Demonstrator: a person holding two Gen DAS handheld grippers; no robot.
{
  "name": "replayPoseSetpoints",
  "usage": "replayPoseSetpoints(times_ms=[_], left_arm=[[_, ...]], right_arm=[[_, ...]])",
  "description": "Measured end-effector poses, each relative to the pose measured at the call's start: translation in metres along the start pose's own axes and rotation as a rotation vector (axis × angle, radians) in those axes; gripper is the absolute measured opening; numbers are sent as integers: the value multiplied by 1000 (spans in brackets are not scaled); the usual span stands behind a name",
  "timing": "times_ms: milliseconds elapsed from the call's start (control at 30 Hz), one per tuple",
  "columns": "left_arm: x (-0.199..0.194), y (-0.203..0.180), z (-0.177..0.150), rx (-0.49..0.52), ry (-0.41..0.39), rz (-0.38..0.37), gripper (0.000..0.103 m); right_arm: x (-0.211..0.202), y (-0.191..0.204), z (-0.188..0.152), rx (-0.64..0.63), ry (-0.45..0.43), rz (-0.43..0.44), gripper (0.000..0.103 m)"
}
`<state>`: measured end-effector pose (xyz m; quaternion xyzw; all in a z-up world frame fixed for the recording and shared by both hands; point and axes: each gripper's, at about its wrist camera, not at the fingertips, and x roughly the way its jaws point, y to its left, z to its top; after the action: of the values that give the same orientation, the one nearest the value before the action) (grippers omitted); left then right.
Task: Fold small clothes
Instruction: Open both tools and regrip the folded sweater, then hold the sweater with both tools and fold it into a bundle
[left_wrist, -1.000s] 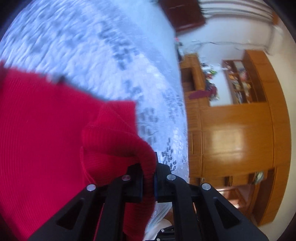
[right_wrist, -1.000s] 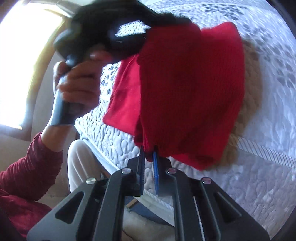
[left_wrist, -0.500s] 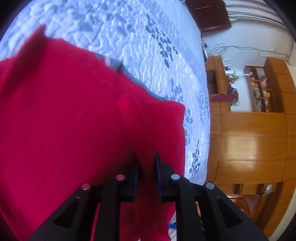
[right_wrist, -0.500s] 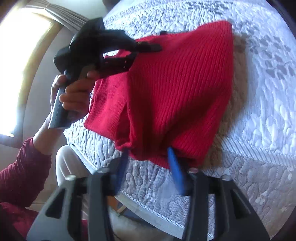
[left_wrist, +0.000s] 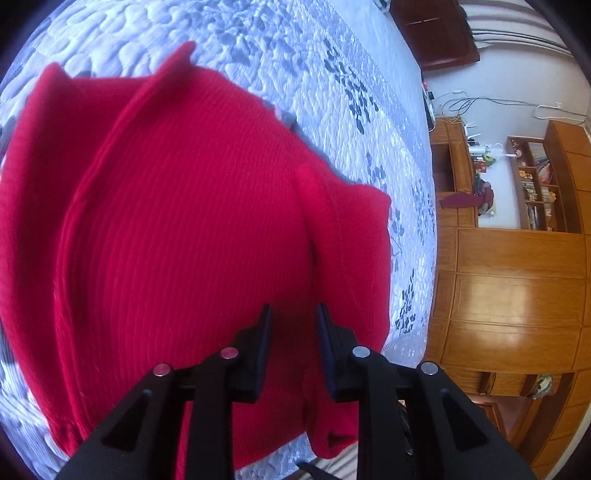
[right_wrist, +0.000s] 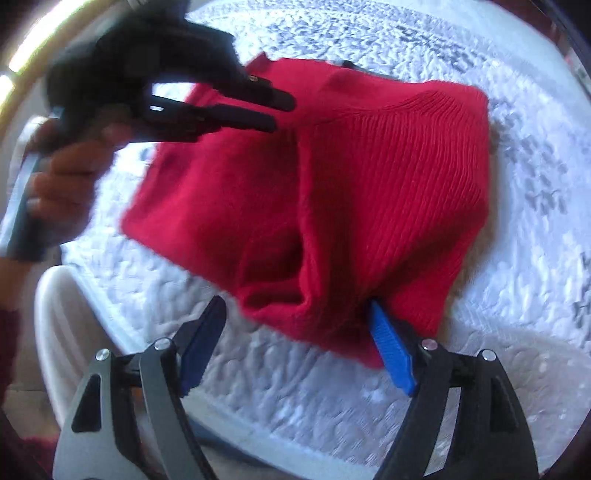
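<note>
Folded red ribbed knit garment (right_wrist: 369, 192) lies on white quilted bedspread (right_wrist: 535, 258).
Left gripper (left_wrist: 291, 317) and right gripper (right_wrist: 299, 314) jaws are parting, pads clear of the cloth.

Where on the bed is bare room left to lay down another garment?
Bare quilted white-grey bedspread lies beyond the folded red ribbed knit garment, toward the wooden cabinets, and on its right in the right wrist view. The near bed edge is crowded by both claws.
</note>
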<state>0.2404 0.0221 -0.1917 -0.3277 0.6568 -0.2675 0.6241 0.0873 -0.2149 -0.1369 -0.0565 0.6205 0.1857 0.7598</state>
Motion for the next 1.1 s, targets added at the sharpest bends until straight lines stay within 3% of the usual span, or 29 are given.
replayPoseSetpoints(times_ms=[33, 100, 167, 300, 400, 567, 833, 900, 1000, 1100], left_arm=[[0, -2, -1, -5, 3, -5, 26], [1, -7, -3, -10, 3, -12, 32], [2, -13, -3, -7, -2, -12, 37], [12, -20, -3, -39, 4, -51, 48], [28, -22, -4, -79, 25, -67, 51], [53, -24, -9, -160, 54, -147, 52], [84, -31, 5, -233, 83, -186, 54], [89, -33, 14, -239, 86, -193, 48], [94, -33, 25, -244, 92, -206, 27], [90, -38, 28, -213, 73, -212, 22]], right_arm=[[1, 1, 1, -8, -2, -18, 67], [2, -2, 5, -24, -3, -66, 27], [-2, -13, 6, 9, -1, -33, 15], [-23, -43, 5, 102, -20, 130, 13], [-44, -60, 8, 139, -47, 198, 12], [-65, -75, 14, 158, -72, 241, 12], [-83, -79, 9, 139, -95, 271, 12], [-84, -80, 5, 140, -97, 276, 12], [-86, -81, 3, 140, -109, 287, 12], [-88, -80, 2, 131, -119, 295, 12]])
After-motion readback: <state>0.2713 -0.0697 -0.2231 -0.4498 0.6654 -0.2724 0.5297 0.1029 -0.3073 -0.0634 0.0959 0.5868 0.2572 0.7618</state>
